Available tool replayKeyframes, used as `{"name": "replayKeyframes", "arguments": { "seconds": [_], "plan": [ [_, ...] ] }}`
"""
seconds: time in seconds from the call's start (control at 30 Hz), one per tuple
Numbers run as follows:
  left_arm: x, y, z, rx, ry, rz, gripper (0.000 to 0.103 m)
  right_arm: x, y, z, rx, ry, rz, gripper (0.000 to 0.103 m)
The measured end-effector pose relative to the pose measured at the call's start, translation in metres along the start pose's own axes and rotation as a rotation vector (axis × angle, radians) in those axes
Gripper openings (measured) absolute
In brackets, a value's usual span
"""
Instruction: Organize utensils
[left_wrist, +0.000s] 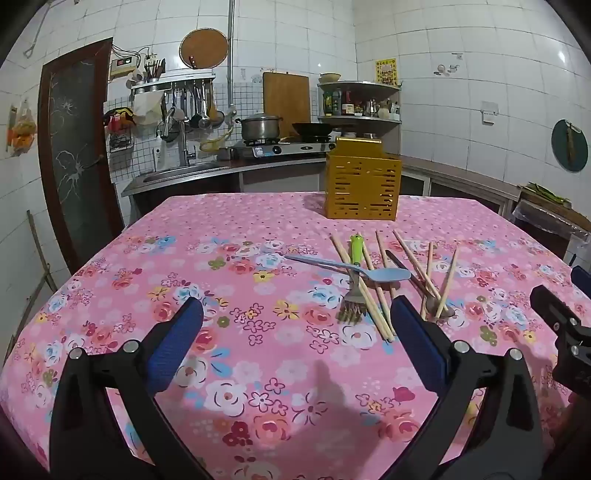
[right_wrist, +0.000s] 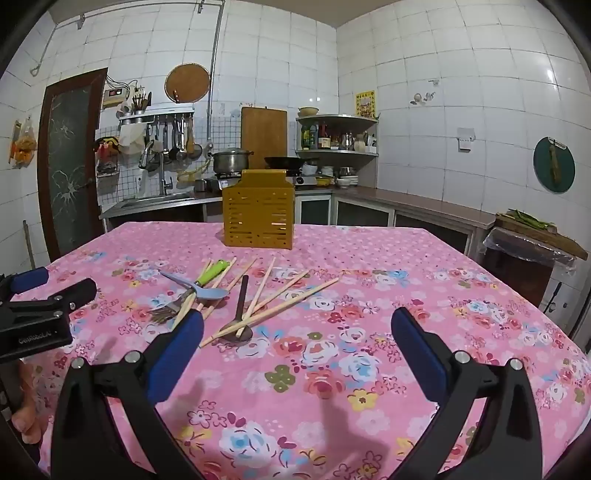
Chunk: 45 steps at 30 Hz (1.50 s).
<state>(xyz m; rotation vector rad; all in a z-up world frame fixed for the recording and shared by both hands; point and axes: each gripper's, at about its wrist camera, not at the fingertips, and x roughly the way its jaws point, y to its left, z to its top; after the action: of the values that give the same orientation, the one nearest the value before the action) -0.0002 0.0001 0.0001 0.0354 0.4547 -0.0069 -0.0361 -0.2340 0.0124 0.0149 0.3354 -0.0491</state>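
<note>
Both grippers are hovering above the near edge of the table (left_wrist: 229, 229), which is wearing a pink flowered cloth. The left gripper (left_wrist: 295, 332) is holding its blue-padded fingers (left_wrist: 173, 343) spread wide with nothing between them, and the right gripper (right_wrist: 295, 339) is doing the same, its jaws standing wide apart over bare cloth. In the left wrist view the right gripper is showing at the right edge of the picture, and in the right wrist view the left gripper (right_wrist: 48, 288) is showing at the left edge. The utensils are lying in a loose heap near the middle of the table, toward its right side as the left camera sees it. A light blue spoon (left_wrist: 369, 271) is lying across a fork with a green handle (left_wrist: 355, 273), whose tines are pointing toward the near edge. Several wooden chopsticks (left_wrist: 380, 266) are crossing one another over and beside these two. A dark spoon (right_wrist: 239, 314) is resting just beside them with chopsticks lying over its bowl. A yellow slotted utensil holder (left_wrist: 362, 184) is standing upright near the far edge of the table, well apart from the heap and from both grippers.
</note>
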Motion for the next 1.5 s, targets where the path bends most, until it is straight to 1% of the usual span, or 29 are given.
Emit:
{"name": "replayKeyframes", "arguments": {
  "seconds": [0.13, 0.17, 0.23, 0.27, 0.53, 1.5],
  "plan": [
    [0.003, -0.002, 0.001, 0.002, 0.003, 0.007, 0.098, -0.001, 0.001, 0.001, 0.003, 0.002, 0.004, 0.099],
    [0.000, -0.001, 0.000, -0.003, -0.018, 0.002, 0.098, -0.002, 0.002, 0.001, 0.003, 0.000, 0.005, 0.099],
    [-0.001, -0.006, -0.001, -0.005, -0.019, 0.000, 0.098, -0.002, 0.003, 0.002, 0.004, -0.003, 0.007, 0.099],
    [-0.002, -0.004, -0.001, -0.008, -0.020, -0.001, 0.098, 0.000, -0.003, -0.004, 0.006, -0.003, 0.003, 0.099],
    [-0.006, 0.001, 0.001, -0.009, -0.033, -0.008, 0.098, -0.003, -0.004, -0.003, 0.029, -0.005, -0.015, 0.099],
    [-0.016, 0.003, 0.001, -0.021, -0.076, -0.008, 0.098, -0.009, -0.003, -0.002, 0.022, -0.045, -0.031, 0.099]
  ]
}}
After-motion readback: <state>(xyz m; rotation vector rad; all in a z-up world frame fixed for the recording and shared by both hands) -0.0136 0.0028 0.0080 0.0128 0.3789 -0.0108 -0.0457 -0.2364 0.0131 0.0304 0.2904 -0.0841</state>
